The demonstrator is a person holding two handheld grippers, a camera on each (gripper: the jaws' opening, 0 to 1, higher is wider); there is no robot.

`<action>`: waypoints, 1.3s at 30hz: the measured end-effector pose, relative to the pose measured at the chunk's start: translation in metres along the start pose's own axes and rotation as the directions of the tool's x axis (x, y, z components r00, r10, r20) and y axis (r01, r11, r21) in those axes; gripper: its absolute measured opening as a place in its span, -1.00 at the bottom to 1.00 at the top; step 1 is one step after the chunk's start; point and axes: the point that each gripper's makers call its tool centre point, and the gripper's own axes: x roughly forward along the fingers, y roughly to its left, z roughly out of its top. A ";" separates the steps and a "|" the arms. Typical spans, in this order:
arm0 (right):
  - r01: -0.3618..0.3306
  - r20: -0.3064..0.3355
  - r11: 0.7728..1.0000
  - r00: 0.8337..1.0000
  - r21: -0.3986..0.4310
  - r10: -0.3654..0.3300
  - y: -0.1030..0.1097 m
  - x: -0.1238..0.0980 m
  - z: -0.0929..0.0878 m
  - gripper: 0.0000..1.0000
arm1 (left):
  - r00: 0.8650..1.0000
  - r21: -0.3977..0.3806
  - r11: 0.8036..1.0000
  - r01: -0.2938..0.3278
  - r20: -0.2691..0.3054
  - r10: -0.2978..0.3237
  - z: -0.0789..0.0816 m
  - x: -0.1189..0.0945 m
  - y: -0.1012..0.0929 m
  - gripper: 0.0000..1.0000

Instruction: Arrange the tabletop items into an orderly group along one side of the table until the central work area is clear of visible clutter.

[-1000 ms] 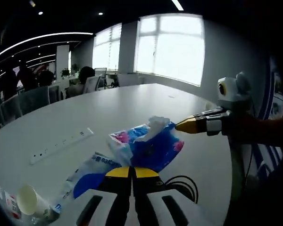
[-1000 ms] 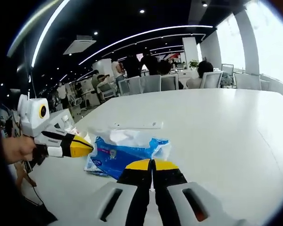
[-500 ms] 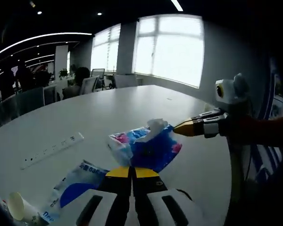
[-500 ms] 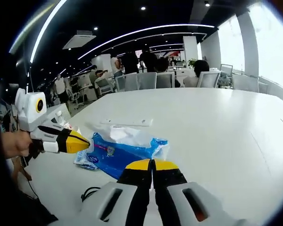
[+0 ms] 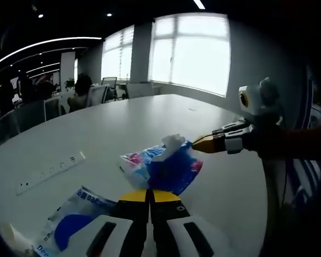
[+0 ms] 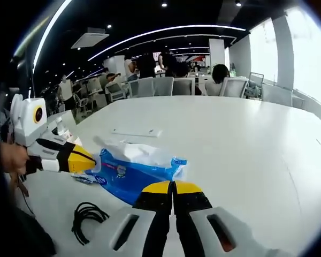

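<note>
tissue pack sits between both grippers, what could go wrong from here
Both grippers are shut: the left gripper and right gripper flank the soft tissue pack, so squeezing from the sides may crumple or flip it. The loose tissue on top could snag and pull out. The black cable near the pack might get dragged along.

A crumpled blue plastic tissue pack (image 5: 166, 167) (image 6: 132, 172) with white tissue poking out lies just ahead of both grippers' tips. A flat blue-and-white plastic packet (image 5: 72, 218) lies left of the left gripper's tip; beyond it, a long white power strip (image 5: 51, 172) (image 6: 136, 132). A coiled black cable (image 6: 87, 217) lies left of the right gripper.
</note>
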 end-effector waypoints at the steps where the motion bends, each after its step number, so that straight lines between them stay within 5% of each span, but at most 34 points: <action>1: 0.000 -0.001 1.000 1.000 -0.003 0.000 -0.001 0.001 0.000 -1.00 | 1.000 0.000 1.000 -0.001 -0.003 0.001 -0.001 0.002 0.000 -1.00; 14: 0.034 -0.019 0.990 0.999 -0.135 -0.037 -0.019 0.030 -0.012 -1.00 | 1.000 -0.027 1.000 -0.005 -0.016 0.004 -0.013 0.035 0.005 -1.00; 39: 0.048 -0.079 0.979 0.995 -0.200 -0.065 -0.034 0.065 -0.040 -1.00 | 0.994 0.004 1.000 -0.004 -0.111 0.004 -0.039 0.078 0.015 -1.00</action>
